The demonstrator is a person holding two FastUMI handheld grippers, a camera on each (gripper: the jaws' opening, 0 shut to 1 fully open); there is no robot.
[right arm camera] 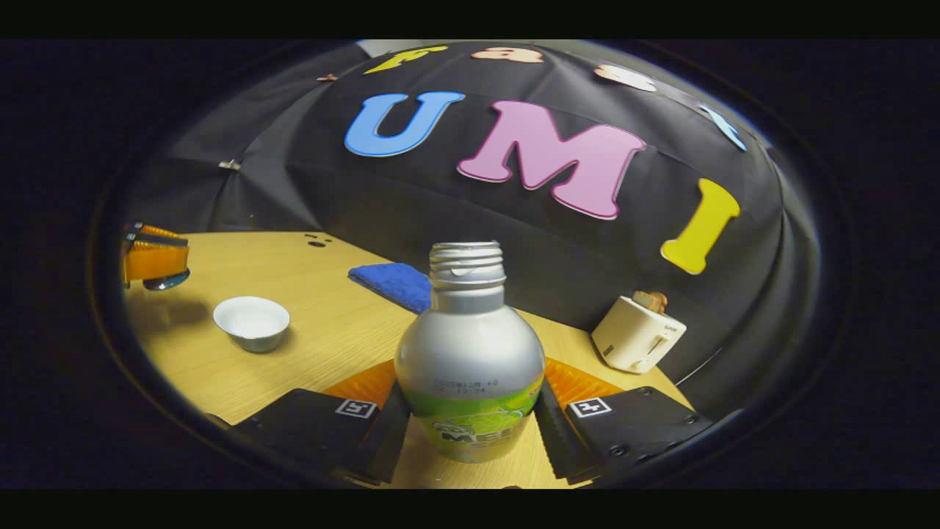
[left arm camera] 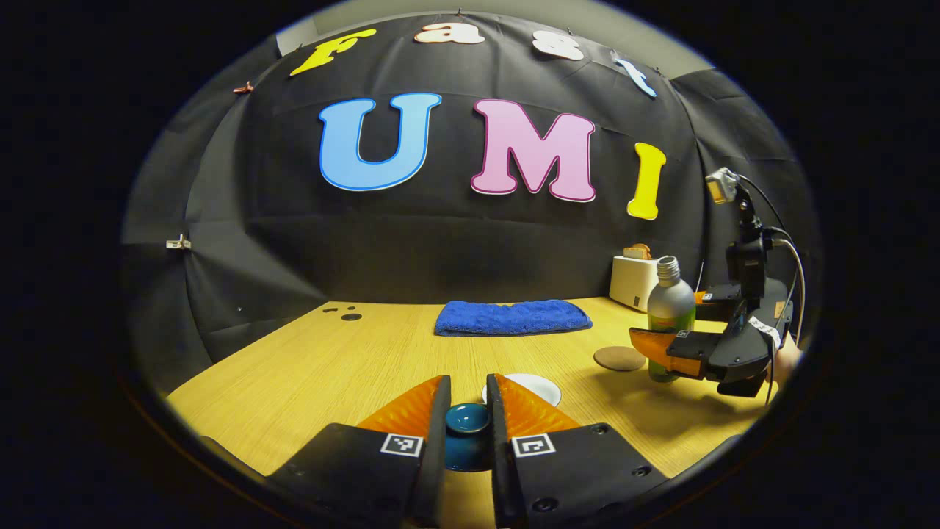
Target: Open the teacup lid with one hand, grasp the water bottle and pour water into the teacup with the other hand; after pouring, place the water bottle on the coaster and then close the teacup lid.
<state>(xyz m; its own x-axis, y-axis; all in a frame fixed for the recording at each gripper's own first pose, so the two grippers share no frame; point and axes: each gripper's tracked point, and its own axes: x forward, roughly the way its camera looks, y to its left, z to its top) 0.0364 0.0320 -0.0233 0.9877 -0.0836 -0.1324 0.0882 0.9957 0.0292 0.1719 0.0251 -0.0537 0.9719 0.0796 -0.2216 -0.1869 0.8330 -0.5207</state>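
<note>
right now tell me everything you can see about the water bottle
The water bottle is a small metal-looking one with a silver rounded shoulder, a threaded neck with no cap on it, and a green label around its lower body. It stands about upright between the fingers of the right gripper, which press on both its sides. In the left gripper view it stands just right of the round coaster; whether it rests on the table is unclear.

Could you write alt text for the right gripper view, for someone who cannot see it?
A gripper closes its two fingers on a silver water bottle with its cap off, over a wooden table. To the left sits an open white teacup, with the other gripper holding the lid beyond it; a blue towel and toaster lie behind.
</note>
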